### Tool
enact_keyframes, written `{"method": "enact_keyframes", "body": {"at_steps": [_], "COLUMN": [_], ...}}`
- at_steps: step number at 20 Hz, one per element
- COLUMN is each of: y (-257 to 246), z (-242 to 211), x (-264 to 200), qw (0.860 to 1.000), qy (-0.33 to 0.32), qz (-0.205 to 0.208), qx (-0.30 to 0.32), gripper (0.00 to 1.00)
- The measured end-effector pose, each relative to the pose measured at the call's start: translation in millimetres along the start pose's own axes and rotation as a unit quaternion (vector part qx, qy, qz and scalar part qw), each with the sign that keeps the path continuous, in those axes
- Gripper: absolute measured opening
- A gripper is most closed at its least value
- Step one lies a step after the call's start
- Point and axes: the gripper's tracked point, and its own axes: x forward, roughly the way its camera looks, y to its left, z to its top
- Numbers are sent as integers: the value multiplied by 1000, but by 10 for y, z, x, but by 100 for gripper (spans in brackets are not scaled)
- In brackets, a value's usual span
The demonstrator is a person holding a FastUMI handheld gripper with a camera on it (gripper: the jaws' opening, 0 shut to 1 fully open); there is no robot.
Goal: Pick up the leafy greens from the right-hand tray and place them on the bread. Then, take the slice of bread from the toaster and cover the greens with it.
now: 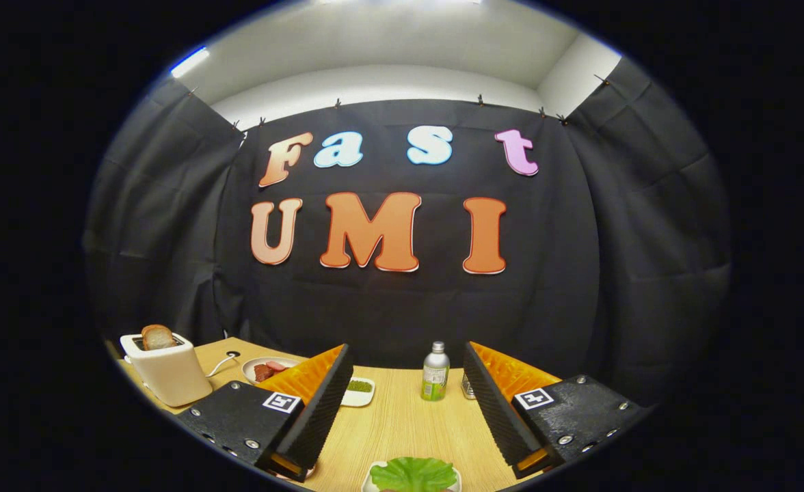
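Wooden table (402,424), tool (402,410) spread wide, empty, leafy greens (413,473) below between fingers

Gripper (405,403) at bottom centre of frame, fingers (316,403) spread wide apart, holding nothing, angled outward, tips pointing forward, level above tabletop.

Booth backdrop: black cloth wall (402,307), creased, pinned by small clips along its top edge, side panels folding inward. Above it, white wall and ceiling (388,48). A strip light (189,61) glows at upper left. Light wood-grain worktop (402,424) below.
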Motion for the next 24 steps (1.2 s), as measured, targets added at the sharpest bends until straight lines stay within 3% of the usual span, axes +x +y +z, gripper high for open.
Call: {"method": "enact_keyframes", "body": {"at_steps": [6, 10, 15, 17, 24], "y": [34, -21, -59, 35, 1], "z": [-467, -787, -1495, -1798, -2410], "x": [-29, -66, -155, -218, -374], "qw": [996, 986, 961, 943, 909], "qy": [84, 158, 277, 329, 416], "qz": [24, 32, 20, 38, 42], "qx": [4, 31, -2, 3, -12], "gripper": [98, 98, 98, 98, 99]}}
